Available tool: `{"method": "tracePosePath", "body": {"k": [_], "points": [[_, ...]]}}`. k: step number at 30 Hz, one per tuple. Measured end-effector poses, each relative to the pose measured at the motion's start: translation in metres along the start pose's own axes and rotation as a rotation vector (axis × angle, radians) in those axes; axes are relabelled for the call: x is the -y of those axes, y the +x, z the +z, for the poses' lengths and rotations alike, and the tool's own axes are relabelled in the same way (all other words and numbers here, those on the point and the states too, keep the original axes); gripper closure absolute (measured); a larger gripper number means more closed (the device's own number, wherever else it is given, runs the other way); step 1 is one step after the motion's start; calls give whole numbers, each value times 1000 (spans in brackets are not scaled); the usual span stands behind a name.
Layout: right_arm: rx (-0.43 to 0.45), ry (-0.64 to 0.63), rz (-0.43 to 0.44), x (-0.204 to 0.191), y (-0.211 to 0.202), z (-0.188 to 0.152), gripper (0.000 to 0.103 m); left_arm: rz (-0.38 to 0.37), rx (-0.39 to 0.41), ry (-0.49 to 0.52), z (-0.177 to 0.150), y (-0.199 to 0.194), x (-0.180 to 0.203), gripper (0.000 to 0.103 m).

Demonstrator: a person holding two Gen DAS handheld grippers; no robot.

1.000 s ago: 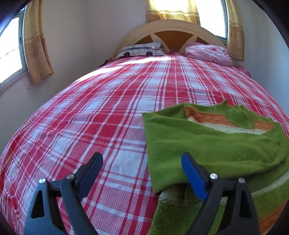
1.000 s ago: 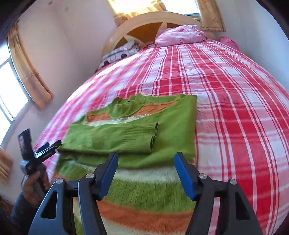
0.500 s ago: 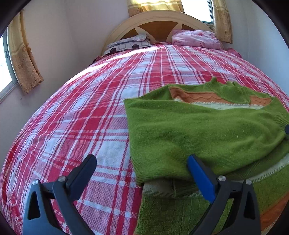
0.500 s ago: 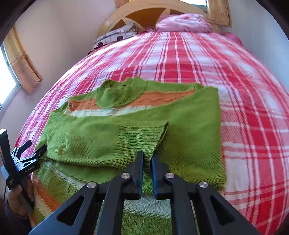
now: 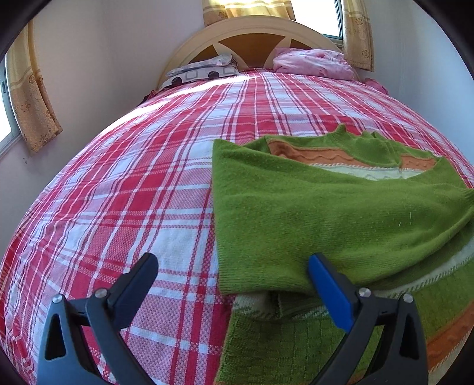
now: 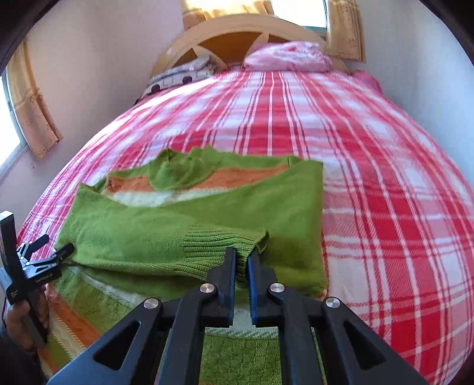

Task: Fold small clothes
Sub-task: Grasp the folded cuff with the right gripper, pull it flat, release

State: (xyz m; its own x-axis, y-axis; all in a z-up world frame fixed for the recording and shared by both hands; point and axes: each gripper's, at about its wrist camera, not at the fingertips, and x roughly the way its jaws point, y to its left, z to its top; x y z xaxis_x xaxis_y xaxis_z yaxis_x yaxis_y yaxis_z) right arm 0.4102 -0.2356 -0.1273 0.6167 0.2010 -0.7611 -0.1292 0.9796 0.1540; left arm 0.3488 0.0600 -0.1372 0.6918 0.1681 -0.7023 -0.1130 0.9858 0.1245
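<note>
Plaid bedspread (image 5: 124,189) beneath green sweater (image 6: 207,213). Right gripper (image 6: 242,260) clenched, apparently pinching ribbed cuff (image 6: 225,242); left gripper (image 5: 231,275) released. Recommend drawing cuff flat, avoiding bunching.

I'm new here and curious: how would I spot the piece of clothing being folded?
Find the bed with the red-and-white checked cover. On its near end lies a green sweater with orange and cream stripes, sleeves folded across its front. It is the only green thing there; the pillows by the headboard are pink and grey.

Both wrist cameras sit low and near, facing 12 o'clock up the red-and-white plaid bedspread (image 5: 133,207) toward the arched cream wooden headboard (image 6: 237,26). They share the green knitted sweater with orange and cream stripes (image 5: 311,213), at 3 o'clock in the left view and 10 o'clock in the right.
</note>
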Motion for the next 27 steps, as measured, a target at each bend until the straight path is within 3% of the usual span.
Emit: {"method": "tracePosePath", "body": {"k": [2, 4, 6, 8, 12, 15, 18, 20, 23, 25, 27], "points": [[-36, -7, 2, 2, 14, -6, 91, 1, -3, 6, 0, 1, 1, 0], [-9, -23, -4, 1, 12, -8, 87, 3, -8, 13, 0, 2, 2, 0], [-16, -19, -8, 1, 9, -7, 77, 5, -8, 16, 0, 1, 3, 0], [-12, -15, -23, 2, 2, -7, 59, 6, -6, 14, 0, 0, 2, 0], [51, -50, -72, -4, -20, -2, 57, -18, 21, -62, 4, -10, -15, 0], [85, -83, -46, -14, -25, 9, 57, -8, 48, -82, 13, -10, -22, 0], [75, -120, -6, -30, -15, 16, 57, 13, 38, -67, 22, -1, -19, 0], [25, -126, 20, -36, 2, 13, 58, 12, 9, -54, 20, 8, -14, 0], [-83, -162, -37, -38, 28, -2, 58, 2, -57, 20, 11, 19, -2, 0], [-51, -181, -20, -37, 18, -5, 58, 12, -23, 29, 9, 11, 0, 0], [-6, -88, 72, -21, 2, 3, 58, 33, -13, 68, 5, 8, 8, 0]]}}
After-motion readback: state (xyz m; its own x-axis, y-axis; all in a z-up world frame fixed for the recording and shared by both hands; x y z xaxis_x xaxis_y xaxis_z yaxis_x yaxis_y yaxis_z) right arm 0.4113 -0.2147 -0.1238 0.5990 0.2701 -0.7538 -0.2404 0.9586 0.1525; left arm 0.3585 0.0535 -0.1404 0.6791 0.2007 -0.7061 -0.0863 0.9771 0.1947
